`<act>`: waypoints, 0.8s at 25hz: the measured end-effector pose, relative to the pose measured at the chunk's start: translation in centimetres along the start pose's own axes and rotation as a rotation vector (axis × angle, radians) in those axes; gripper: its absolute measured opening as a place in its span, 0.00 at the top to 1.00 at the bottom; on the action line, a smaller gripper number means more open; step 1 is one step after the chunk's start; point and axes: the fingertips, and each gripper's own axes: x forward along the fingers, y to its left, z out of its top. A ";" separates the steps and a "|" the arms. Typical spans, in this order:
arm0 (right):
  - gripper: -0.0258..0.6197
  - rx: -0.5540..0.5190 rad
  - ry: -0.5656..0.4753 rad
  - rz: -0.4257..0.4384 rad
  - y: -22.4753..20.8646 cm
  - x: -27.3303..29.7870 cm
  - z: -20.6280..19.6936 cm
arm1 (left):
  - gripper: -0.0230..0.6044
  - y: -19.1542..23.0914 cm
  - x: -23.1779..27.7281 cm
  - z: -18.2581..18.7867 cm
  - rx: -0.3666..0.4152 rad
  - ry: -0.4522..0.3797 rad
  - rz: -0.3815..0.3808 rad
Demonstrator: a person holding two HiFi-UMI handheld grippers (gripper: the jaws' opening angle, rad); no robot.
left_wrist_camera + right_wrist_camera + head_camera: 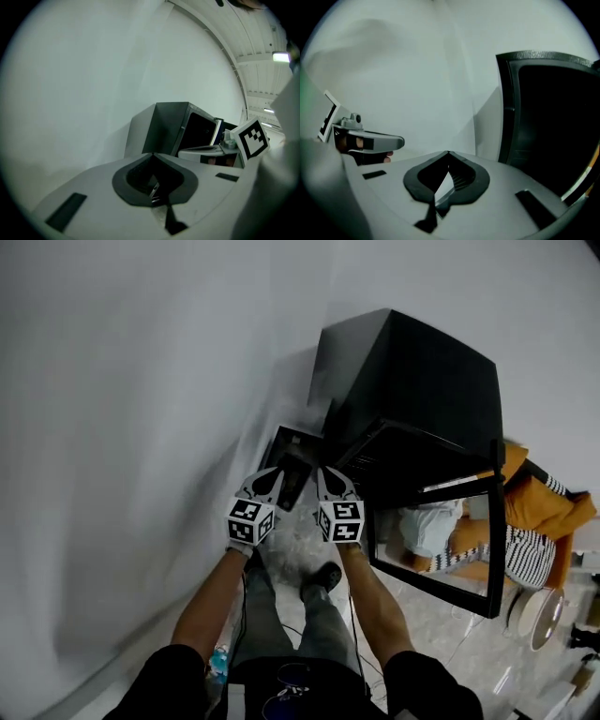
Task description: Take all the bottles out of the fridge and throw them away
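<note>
The black fridge (412, 390) stands against the white wall, its glass door (441, 549) swung open toward me. It also shows in the left gripper view (178, 126) and fills the right of the right gripper view (553, 122). My left gripper (272, 472) and right gripper (323, 472) are held side by side in front of the fridge's left corner. Both are shut with nothing between the jaws: the left gripper's tips (152, 153) meet, and so do the right gripper's tips (448, 152). No bottle shows in any view; the fridge's inside is dark.
A dark box-like container (292, 451) sits on the floor by the wall, just beyond the grippers and partly hidden by them. A person in orange and striped clothes (534, 521) is beside the fridge door at the right. A round stool (536, 615) stands further right.
</note>
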 end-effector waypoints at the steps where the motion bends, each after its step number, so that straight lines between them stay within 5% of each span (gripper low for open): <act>1: 0.95 0.000 -0.010 -0.002 -0.1 -1.0 1.0 | 0.96 -0.8 0.0 1.1 0.005 -0.010 -0.010; 10: 0.95 0.032 -0.075 -0.036 -0.8 -9.7 7.5 | 0.96 -7.8 -1.9 9.3 0.053 -0.053 -0.096; 20: 0.95 0.052 -0.151 -0.069 -3.5 -18.2 12.4 | 0.96 -14.4 -2.6 13.5 0.102 -0.058 -0.156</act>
